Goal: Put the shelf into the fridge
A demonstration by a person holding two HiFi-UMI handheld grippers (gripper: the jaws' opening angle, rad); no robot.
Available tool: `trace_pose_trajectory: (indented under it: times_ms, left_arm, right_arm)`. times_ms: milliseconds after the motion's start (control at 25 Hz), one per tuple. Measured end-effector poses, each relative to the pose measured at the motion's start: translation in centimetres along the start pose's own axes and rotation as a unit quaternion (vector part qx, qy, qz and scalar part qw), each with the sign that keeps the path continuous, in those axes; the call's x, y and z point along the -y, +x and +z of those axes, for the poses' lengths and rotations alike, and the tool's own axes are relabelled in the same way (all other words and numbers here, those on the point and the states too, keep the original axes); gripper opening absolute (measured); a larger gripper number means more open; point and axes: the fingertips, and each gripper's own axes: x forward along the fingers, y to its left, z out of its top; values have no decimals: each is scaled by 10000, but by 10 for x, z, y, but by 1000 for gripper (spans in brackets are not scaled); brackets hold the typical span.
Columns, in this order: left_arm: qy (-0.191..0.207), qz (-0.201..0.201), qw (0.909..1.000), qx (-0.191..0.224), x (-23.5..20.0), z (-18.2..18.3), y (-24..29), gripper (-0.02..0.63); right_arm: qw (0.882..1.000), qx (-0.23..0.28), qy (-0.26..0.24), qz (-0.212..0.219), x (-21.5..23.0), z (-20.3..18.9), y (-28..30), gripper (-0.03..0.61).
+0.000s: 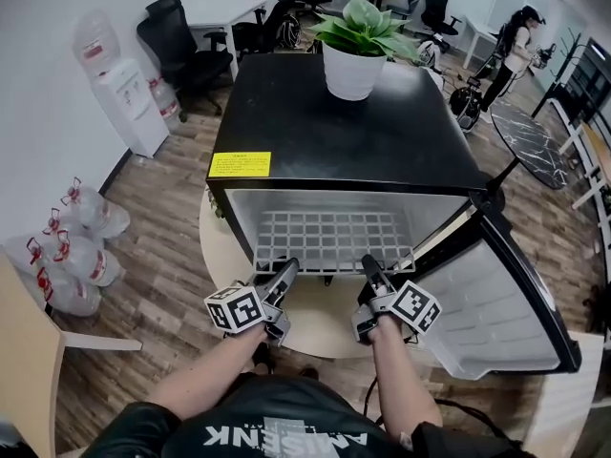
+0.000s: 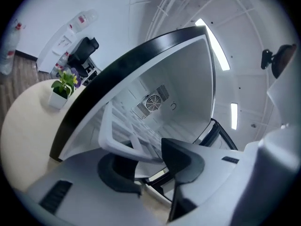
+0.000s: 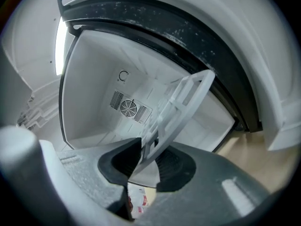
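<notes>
Head view: black fridge (image 1: 353, 132) on a round desk (image 1: 218, 251), door (image 1: 520, 303) swung open to the right, potted plant (image 1: 355, 36) and yellow label (image 1: 240, 164) on top. The white grid shelf (image 1: 329, 237) lies flat inside the fridge, approx. mid-height, w/ its front edge at the opening. Left gripper (image 1: 284, 270) and right gripper (image 1: 370, 265) both reach that front edge, one per side. This view can't show the grip itself; the gripper views do. Left gripper view: left gripper (image 2: 150, 160) has its fingers (image 2: 184, 160) apart w/ the shelf (image 2: 113, 136) rail passing between them, not pressed, so open around it. Right gripper view: right gripper (image 3: 146, 163) has its fingers (image 3: 123, 161) closed onto the shelf (image 3: 186, 100) edge, gripping it; the shelf looks tilted here since the camera is rolled. Both gripper views also show the fridge's rear wall w/ a round fan vent (image 2: 151, 101) (image 3: 128, 108), which the head view hides behind the top. Left gripper view alone gives a clear look at a small potted plant (image 2: 62, 87) on the desk beside the fridge. Head view alone shows the room: water dispenser (image 1: 129, 103), bottles (image 1: 76, 246) on the wood floor, office chairs (image 1: 177, 36), a person (image 1: 511, 51) in bkgd.
</notes>
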Motion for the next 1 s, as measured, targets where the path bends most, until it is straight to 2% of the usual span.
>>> trace_pose_trajectory:
  times_ms: [240,480,600,720,1000]
  left_arm:
    - [366,575,9977,-69,-1,-13,-18,150]
    - [1050,1048,9885,-296,-3,-22,-33,146]
    - [1363,1369,9804,-376,-8,-18,-33,92]
    - [1558,1457,9763,-361,-11,-21,-34,92]
    - [1691,1485,9736,-391,-13,-16,-32,92]
  right_arm:
    - [9999,-30,111,37,5,3,7,92]
    - [9999,-28,97,-5,7,7,14,92]
    - [9999,-43,79,49,4,7,15,92]
    - [9999,-63,-28,97,6,3,14,94]
    - [9991,-193,-367,108,0,-14,-7,109]
